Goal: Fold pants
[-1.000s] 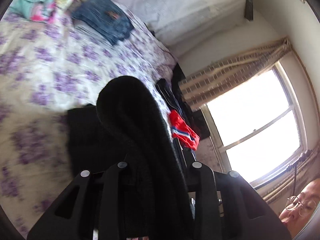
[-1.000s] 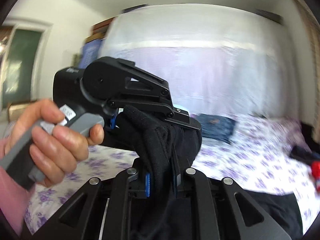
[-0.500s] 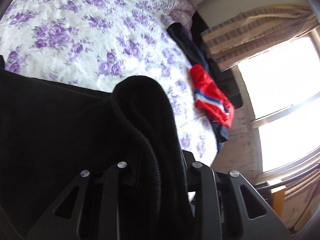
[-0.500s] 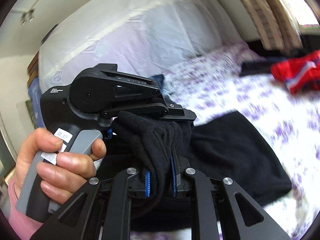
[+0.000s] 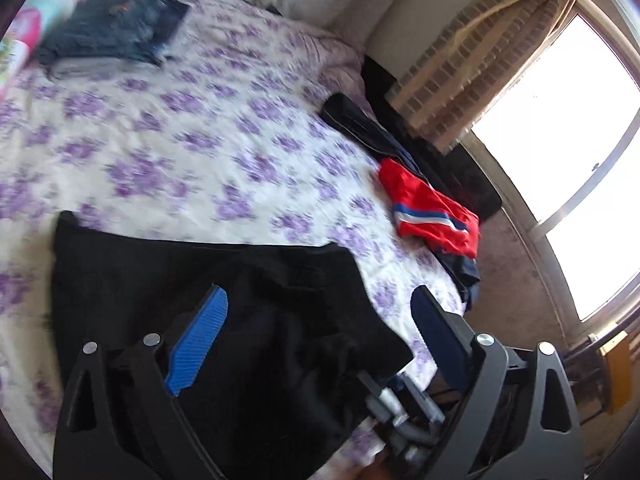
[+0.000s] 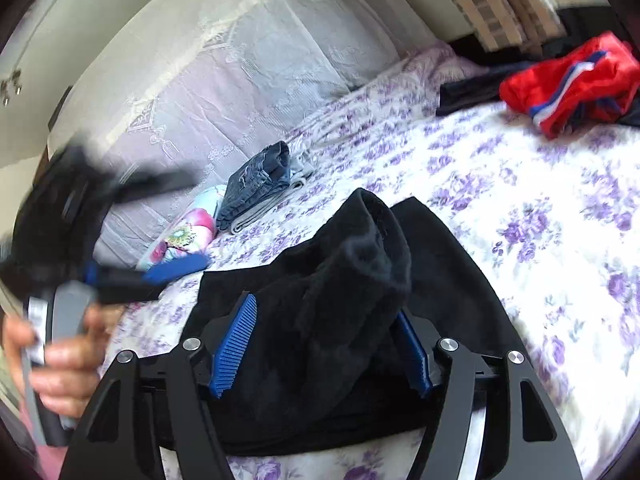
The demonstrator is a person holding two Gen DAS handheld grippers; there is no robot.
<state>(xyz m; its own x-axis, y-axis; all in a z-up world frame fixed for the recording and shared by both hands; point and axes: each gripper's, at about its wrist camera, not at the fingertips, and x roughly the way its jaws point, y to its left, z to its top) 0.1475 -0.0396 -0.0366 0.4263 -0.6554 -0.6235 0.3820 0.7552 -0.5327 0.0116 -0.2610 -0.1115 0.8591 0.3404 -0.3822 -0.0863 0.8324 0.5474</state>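
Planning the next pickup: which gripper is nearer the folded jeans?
Left. The left gripper is blurred, near the folded jeans; the right gripper sits farther back, jaws opening around the black pants.

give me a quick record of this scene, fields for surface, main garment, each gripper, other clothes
surface: bed with purple-flowered sheet
main garment: black pants, lying on the sheet near the front edge
left gripper: jaws opening, pads off the cloth
right gripper: jaws opening, a raised fold of the pants between them
other clothes: folded jeans near the pillows; red shorts by the window side
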